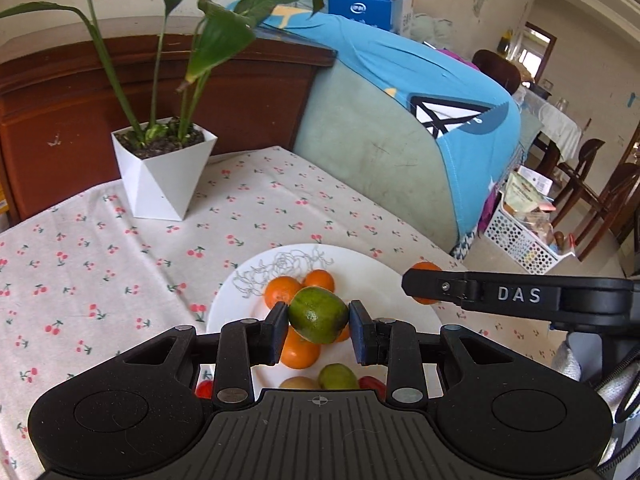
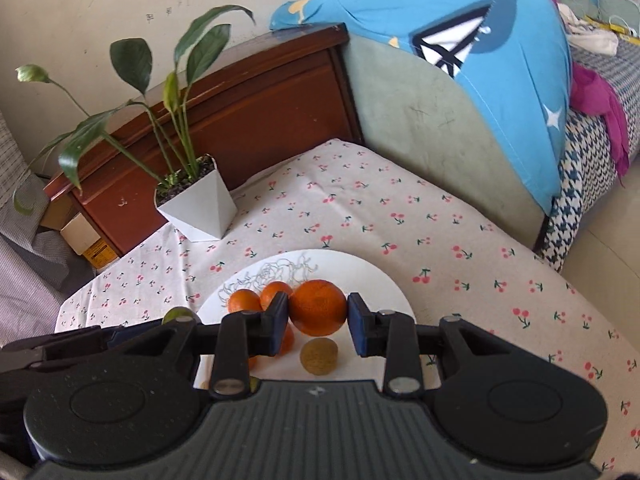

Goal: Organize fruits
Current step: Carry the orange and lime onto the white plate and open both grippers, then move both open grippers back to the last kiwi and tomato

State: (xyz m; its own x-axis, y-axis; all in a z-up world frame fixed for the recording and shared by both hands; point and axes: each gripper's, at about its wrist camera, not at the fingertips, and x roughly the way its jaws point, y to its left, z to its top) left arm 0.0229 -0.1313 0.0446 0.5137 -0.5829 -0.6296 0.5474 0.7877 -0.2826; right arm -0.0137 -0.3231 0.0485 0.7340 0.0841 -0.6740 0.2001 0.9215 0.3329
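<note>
Two grippers are up over the white plate (image 1: 384, 280), and each one has a fruit. My left gripper (image 1: 318, 322) is squeezed on a green fruit (image 1: 318, 314), with a pad touching each side of it. It hangs above the oranges on the plate (image 1: 282, 292). My right gripper (image 2: 318, 314) is squeezed on a big orange (image 2: 318, 307) the same way. In the right view, a brown kiwi (image 2: 319, 357) lies on the plate just below that orange, and two small oranges (image 2: 245, 301) sit close together on the left. In the left view, I can see another green fruit (image 1: 338, 376) and a bit of something red (image 1: 205, 389) near the bottom, partly hidden by my gripper. The plate sits on a cherry tablecloth (image 1: 120, 264). A plant in a white pot (image 1: 160, 176) stands farther back on the cloth.
</note>
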